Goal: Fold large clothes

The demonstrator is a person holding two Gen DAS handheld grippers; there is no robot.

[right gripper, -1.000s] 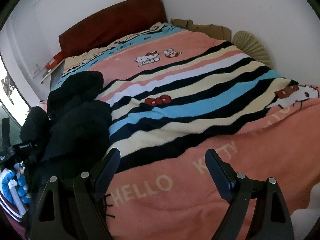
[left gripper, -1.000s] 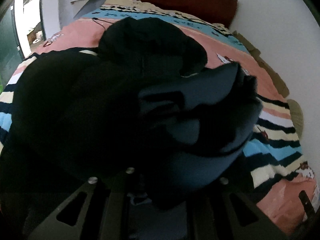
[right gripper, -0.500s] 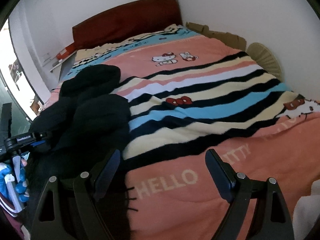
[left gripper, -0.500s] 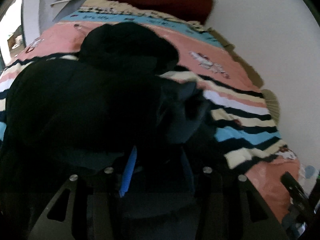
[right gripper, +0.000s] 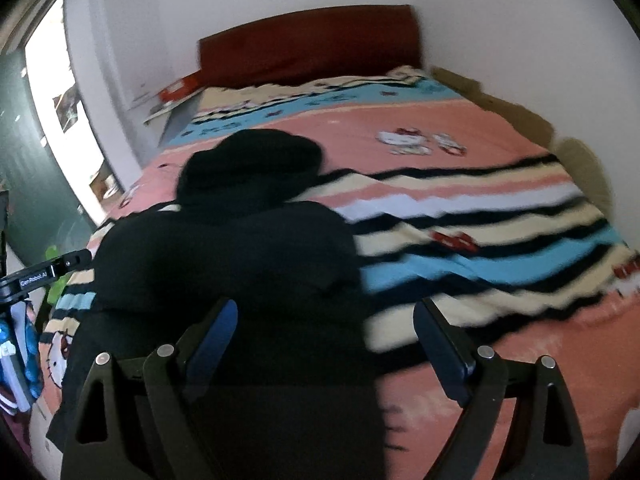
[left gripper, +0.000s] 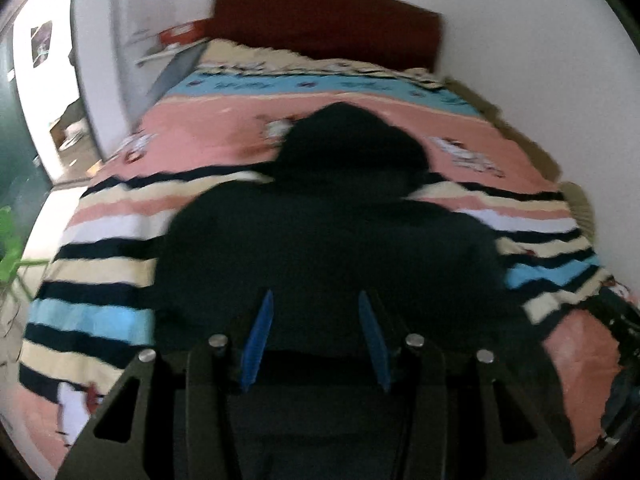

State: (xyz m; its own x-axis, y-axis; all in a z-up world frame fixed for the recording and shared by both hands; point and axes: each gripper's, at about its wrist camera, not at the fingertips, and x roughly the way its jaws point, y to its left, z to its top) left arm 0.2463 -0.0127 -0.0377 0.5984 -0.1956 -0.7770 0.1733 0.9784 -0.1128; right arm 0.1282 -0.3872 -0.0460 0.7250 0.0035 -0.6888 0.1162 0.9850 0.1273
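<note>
White-walled bedroom, bed under pink, blue, cream and black striped fleece blanket, dark red headboard at far end. Big black hooded garment spread flat mid-bed, hood toward headboard. Left gripper low over garment's near hem, blue-padded fingers apart, nothing between. Right gripper wide apart, left finger above black cloth, right finger above blanket. Both views blurred.

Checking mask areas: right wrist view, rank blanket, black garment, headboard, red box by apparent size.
1. blanket
2. black garment, though nearness to the camera inflates it
3. headboard
4. red box
</note>
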